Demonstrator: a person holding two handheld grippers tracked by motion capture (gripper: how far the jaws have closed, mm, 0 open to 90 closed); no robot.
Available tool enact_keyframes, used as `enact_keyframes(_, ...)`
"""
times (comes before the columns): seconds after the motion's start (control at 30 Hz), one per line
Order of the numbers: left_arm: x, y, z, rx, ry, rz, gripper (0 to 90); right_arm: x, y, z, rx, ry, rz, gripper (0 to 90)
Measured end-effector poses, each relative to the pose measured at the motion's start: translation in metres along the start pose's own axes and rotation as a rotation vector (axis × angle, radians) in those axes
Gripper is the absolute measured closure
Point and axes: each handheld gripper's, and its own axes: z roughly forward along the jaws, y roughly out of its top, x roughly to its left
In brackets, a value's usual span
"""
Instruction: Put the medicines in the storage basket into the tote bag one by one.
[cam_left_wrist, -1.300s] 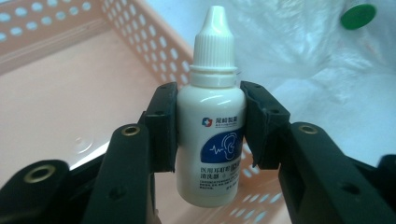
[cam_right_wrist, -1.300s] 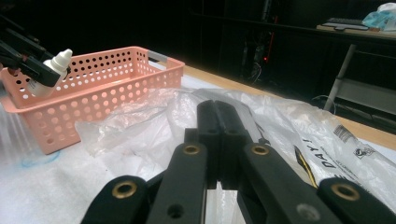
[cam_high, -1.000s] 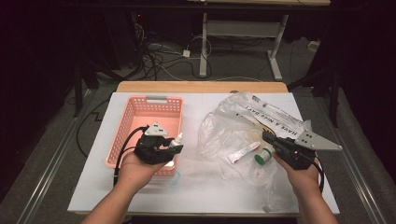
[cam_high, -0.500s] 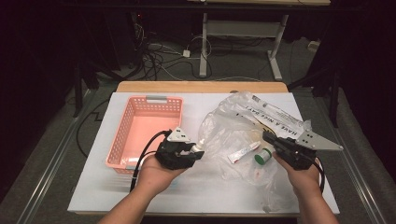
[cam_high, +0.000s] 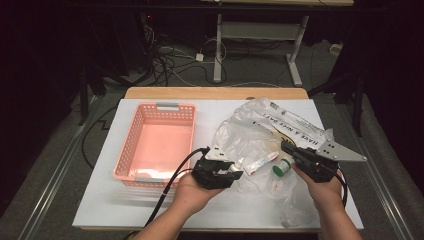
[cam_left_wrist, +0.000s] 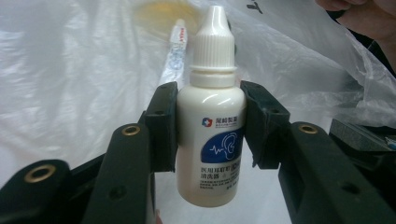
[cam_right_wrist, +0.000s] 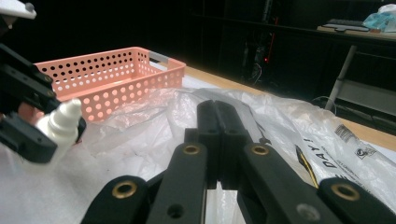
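A small white dropper bottle with a blue label stands upright between the jaws of my left gripper, which is shut on its body. In the high view this left gripper hovers at the left edge of a crumpled clear plastic bag, and the bottle points toward it. My right gripper rests over the bag's right part. Its jaws are shut, with no object seen between them. From the right gripper view, the bottle shows at the far left.
An empty pink basket stands left of the bag on the white table top. Inside the bag lie a white tube and a green-capped item. The tube lies beyond the bottle. Cables trail off the table's front.
My left gripper has carried the bottle rightward, from over the basket's front right corner to the bag's left edge. The right gripper has stayed put.
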Motion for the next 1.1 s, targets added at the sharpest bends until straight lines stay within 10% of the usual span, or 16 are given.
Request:
enact_keyframes(0.6,-0.006,0.015,0.058,-0.006,-0.005,-0.001,57.8,0.001,0.0,0.0,0.0,0.007,-0.002,90.0)
enact_keyframes(1.1,0.016,0.04,0.098,0.016,0.132,0.011,57.8,0.002,0.001,0.003,-0.007,0.015,-0.003,90.0)
